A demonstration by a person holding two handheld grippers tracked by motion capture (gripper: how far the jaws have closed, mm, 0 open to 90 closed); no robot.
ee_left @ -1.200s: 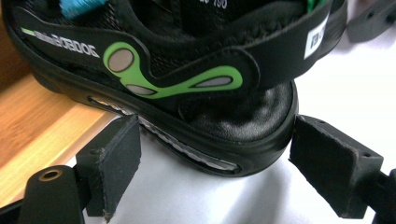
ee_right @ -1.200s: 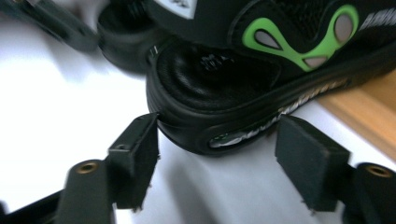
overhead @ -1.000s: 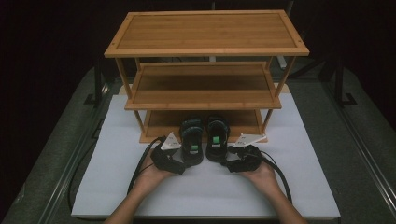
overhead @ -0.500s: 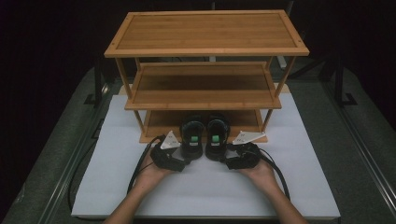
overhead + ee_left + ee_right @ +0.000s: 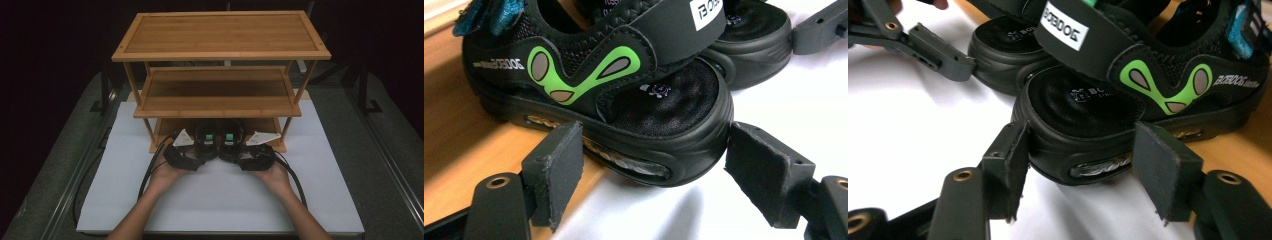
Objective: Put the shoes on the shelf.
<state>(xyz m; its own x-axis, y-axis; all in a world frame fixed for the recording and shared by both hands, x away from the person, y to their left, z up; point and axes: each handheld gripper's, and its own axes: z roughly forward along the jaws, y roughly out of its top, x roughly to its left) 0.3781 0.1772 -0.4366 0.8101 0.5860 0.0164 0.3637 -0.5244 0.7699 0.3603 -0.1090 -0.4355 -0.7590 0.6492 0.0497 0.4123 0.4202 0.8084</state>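
Two black shoes with green markings stand side by side on the bottom shelf of a bamboo rack [image 5: 220, 35], their near ends over the white board. My left gripper [image 5: 202, 155] [image 5: 649, 170] has its jaws on either side of the left shoe [image 5: 206, 137] [image 5: 624, 75]; they have just been closing, with a thin gap at the pads. My right gripper [image 5: 235, 154] [image 5: 1083, 170] flanks the right shoe [image 5: 231, 137] [image 5: 1128, 85] the same way, its jaws also just closing, pads [image 5: 1163, 170] close beside the sole.
The rack has three wooden shelves, and the upper two are bare. It stands on a white board [image 5: 220, 200] over a grey table. Black cables trail from both grippers across the board. Low posts and the shelf edge frame the shoes.
Both hands have moved forward toward the rack, carrying the grippers further over the shoes' near ends. The jaws stand a little narrower than before.
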